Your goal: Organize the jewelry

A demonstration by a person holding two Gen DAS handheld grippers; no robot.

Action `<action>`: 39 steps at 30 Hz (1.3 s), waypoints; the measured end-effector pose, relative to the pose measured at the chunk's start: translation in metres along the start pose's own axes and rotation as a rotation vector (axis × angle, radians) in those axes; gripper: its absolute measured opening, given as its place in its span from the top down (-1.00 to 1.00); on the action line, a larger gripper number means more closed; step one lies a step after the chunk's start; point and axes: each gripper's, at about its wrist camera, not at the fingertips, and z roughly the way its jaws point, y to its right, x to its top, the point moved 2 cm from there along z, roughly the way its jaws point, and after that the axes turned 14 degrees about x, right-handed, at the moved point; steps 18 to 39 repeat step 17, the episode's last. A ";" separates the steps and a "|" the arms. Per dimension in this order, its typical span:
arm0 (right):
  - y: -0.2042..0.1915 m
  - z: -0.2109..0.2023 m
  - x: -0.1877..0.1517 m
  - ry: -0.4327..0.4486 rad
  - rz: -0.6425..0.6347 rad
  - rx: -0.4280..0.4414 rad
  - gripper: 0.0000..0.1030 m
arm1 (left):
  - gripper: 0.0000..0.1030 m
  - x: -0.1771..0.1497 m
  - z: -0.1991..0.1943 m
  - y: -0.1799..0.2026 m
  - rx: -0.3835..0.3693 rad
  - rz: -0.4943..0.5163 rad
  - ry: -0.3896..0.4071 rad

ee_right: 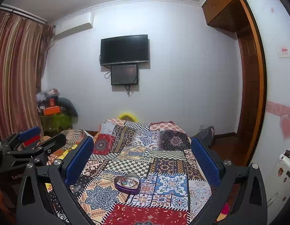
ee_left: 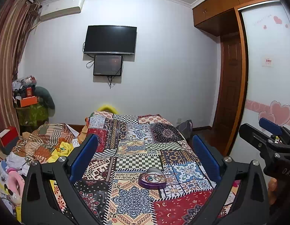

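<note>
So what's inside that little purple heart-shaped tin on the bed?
The purple heart-shaped tin lies open on the patchwork bedspread, holding a small tangle of jewelry: rings or bangles and coloured beads. Whatever lies beneath that pile, and the tin's floor, is covered.

Left gripper (ee_left: 145,155): jaws spread wide, blue pads (ee_left: 84,155) facing each other, nothing between them, held raised and level, pointing forward. Right gripper (ee_right: 142,157): jaws also wide apart, blue pads (ee_right: 79,159) empty, same raised forward pose. Both side by side, apart, roughly parallel: right one visible at right edge of left wrist view, left one at left edge of right wrist view. Hands mostly out of frame.
</note>
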 end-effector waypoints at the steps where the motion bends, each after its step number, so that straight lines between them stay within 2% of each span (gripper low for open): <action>1: 0.000 0.000 0.000 -0.001 0.001 0.000 -1.00 | -0.97 0.000 0.000 -0.001 -0.001 -0.001 0.001; 17: 0.009 0.009 -0.003 -0.019 0.026 -0.001 -1.00 | -0.97 -0.006 0.014 0.003 -0.002 0.007 -0.022; 39: 0.009 0.009 -0.003 -0.019 0.026 -0.001 -1.00 | -0.97 -0.006 0.014 0.003 -0.002 0.007 -0.022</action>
